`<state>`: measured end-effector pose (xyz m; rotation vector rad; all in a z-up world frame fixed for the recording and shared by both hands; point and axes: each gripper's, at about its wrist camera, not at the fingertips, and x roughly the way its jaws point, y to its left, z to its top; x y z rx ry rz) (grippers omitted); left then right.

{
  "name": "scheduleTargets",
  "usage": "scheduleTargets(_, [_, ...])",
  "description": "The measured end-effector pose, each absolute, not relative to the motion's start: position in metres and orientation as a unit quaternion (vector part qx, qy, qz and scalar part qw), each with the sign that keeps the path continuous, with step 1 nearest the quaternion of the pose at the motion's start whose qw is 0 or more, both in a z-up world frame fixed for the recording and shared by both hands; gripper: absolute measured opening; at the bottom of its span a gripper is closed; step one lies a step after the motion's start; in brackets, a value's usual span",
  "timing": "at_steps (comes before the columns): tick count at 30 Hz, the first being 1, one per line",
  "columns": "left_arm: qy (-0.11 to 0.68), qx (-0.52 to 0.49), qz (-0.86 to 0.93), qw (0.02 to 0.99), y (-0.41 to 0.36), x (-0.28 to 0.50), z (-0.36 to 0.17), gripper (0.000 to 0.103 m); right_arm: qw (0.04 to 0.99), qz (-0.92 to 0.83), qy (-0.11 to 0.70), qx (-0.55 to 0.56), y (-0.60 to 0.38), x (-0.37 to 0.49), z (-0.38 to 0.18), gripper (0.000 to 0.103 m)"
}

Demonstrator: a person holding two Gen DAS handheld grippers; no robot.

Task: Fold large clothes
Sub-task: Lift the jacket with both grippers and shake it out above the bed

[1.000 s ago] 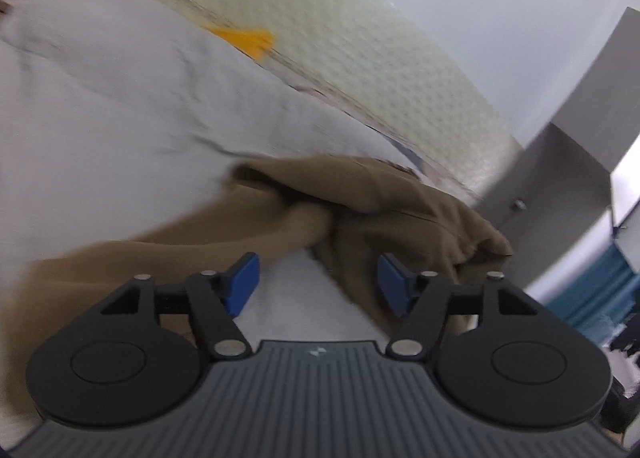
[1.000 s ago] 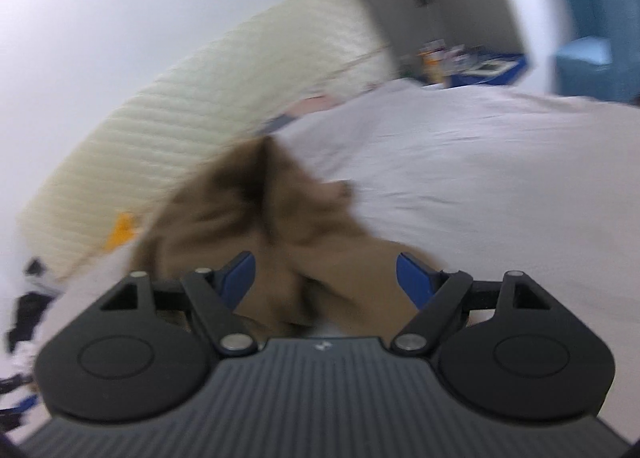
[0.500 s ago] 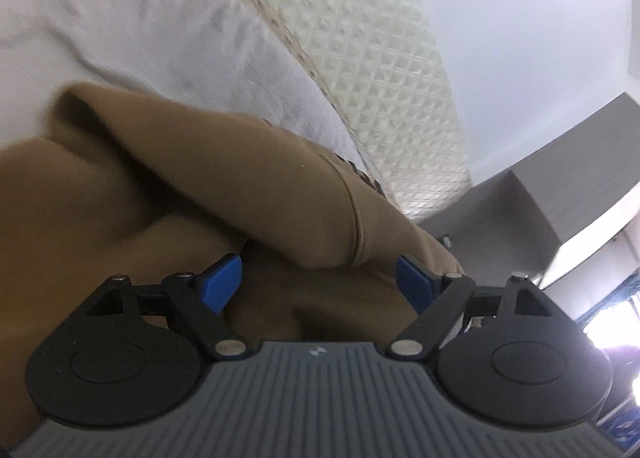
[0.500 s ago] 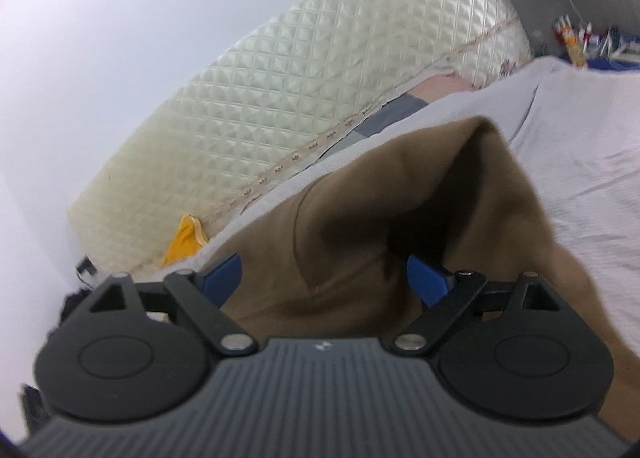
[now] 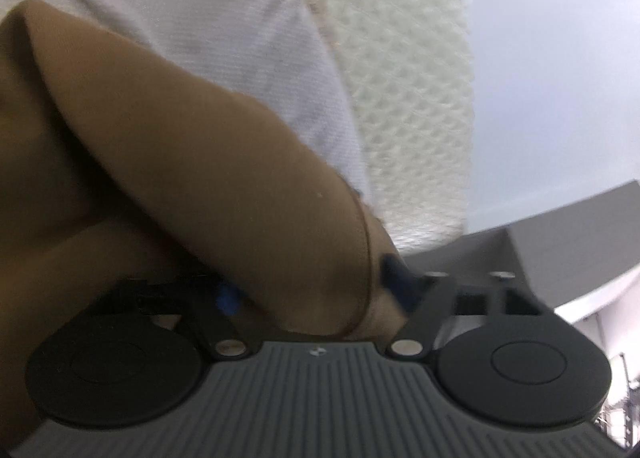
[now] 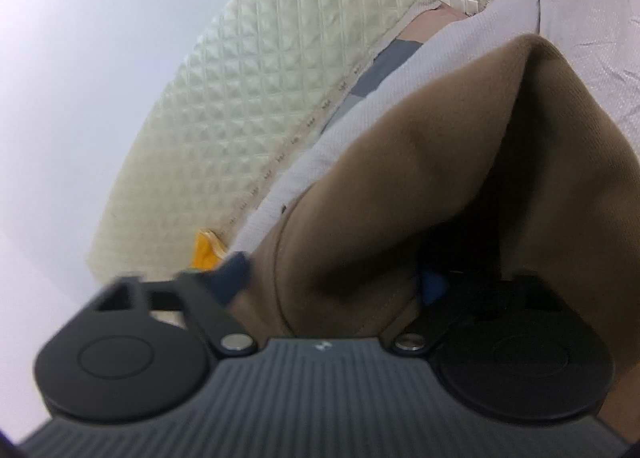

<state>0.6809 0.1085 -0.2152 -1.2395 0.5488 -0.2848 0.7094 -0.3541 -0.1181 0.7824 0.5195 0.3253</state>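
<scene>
A brown garment (image 5: 200,162) lies bunched on the white bed sheet (image 5: 240,18). A fold of it with a stitched seam fills the gap between the blue pads of my left gripper (image 5: 310,286), whose jaws are closing around it. In the right wrist view the same brown garment (image 6: 440,162) rises in a peaked fold. Another seamed part of it sits between the blue pads of my right gripper (image 6: 334,278), whose jaws are also closing. Cloth drapes over the inner finger of each gripper and partly hides it.
A cream quilted headboard (image 6: 260,78) runs along the bed's far side against a pale wall. A yellow item (image 6: 204,252) lies at its foot, and a grey and pink patterned cloth (image 6: 384,66) lies by the sheet (image 6: 580,18). A grey cabinet (image 5: 560,238) stands at right.
Both grippers have pushed forward into the brown garment. Their jaws were wide apart half a second ago and have now narrowed around folds of cloth. The left view has rolled.
</scene>
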Motion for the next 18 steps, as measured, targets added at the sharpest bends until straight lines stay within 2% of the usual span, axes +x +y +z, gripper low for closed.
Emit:
scheduleTargets(1, [0.267, -0.561, -0.123, 0.774, 0.109, 0.683, -0.212, 0.045, 0.886, 0.145, 0.258, 0.358, -0.350, 0.709, -0.115, 0.050])
scheduleTargets(2, [0.273, -0.550, -0.122, 0.780, 0.108, 0.685, -0.206, 0.031, 0.890, 0.142, 0.258, 0.348, -0.348, 0.708, -0.112, 0.035])
scheduleTargets(3, [0.271, -0.533, -0.121, 0.792, 0.107, 0.682, -0.198, 0.023, 0.896, 0.144, 0.242, 0.344, -0.346, 0.700, -0.106, 0.030])
scheduleTargets(6, [0.250, -0.465, -0.113, 0.842, 0.105, 0.662, -0.161, 0.014, 0.915, 0.168, 0.188, 0.313, -0.340, 0.673, -0.083, 0.028])
scheduleTargets(9, [0.241, -0.460, -0.120, 0.846, 0.112, 0.637, -0.136, 0.011, 0.930, 0.183, 0.165, 0.272, -0.329, 0.643, -0.053, 0.027])
scheduleTargets(18, [0.139, -0.436, -0.137, 0.879, 0.136, 0.510, -0.021, 0.010, 0.934, 0.218, 0.121, 0.256, -0.323, 0.530, 0.026, 0.026])
